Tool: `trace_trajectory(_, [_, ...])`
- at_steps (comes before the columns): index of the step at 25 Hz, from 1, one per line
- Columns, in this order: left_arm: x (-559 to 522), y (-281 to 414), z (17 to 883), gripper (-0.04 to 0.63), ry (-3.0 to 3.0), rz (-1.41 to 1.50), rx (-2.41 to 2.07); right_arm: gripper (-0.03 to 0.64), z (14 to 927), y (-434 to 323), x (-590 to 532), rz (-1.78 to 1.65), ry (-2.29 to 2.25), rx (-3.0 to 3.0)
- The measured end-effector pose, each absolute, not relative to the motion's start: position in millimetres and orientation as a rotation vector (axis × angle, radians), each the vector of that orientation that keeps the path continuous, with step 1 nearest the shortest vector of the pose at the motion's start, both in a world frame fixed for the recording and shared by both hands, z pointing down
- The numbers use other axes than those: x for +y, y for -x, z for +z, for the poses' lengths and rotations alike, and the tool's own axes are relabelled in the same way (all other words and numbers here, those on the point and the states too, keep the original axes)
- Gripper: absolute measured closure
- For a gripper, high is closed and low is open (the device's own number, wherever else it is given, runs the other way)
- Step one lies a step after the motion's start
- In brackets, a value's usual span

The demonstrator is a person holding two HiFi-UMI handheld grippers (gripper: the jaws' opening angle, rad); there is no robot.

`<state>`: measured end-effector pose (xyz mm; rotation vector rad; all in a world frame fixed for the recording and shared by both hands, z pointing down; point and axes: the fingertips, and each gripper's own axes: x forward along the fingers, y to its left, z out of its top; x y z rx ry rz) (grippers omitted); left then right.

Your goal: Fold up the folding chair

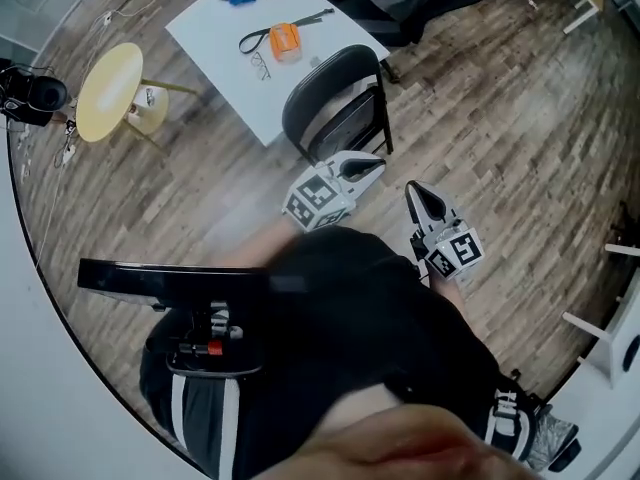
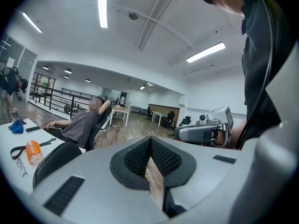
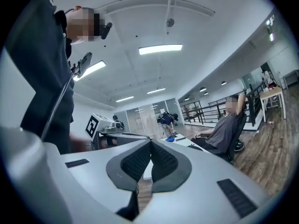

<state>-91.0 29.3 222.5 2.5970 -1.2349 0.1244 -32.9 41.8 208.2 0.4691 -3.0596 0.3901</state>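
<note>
The right claw [image 3: 150,146] points out level across the office. Its two grey plastic jaws are pressed together, so the black ribbed pads [image 3: 133,162] meet with nothing between them. At nine o'clock, just beyond, is the left claw [image 3: 114,134] with its black-and-white marker cube [image 3: 95,123], close against a dark-clothed person [image 3: 44,78]. Toward three o'clock a person in a grey shirt [image 3: 223,130] leans back in a black office chair [image 3: 239,125] beside a white bench [image 3: 180,142] carrying a small blue object [image 3: 170,138]. Brown wood-plank floor [image 3: 275,148] fills four o'clock, and a long ceiling strip light [image 3: 160,49] glows at twelve.
</note>
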Motion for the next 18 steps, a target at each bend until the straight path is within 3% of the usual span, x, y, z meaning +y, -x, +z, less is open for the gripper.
trace_trajectory(9, [39.3,78.1,221.6,0.591,-2.623,0.086,-1.231,0.607,197.7,32.8,46.2,0.241,-0.442,-3.069])
trace_trajectory(18, [38.4,75.6,234.8,0.591,-2.562,0.100,-1.154,0.607,210.2,40.6,48.3,0.298,-0.456,-3.056])
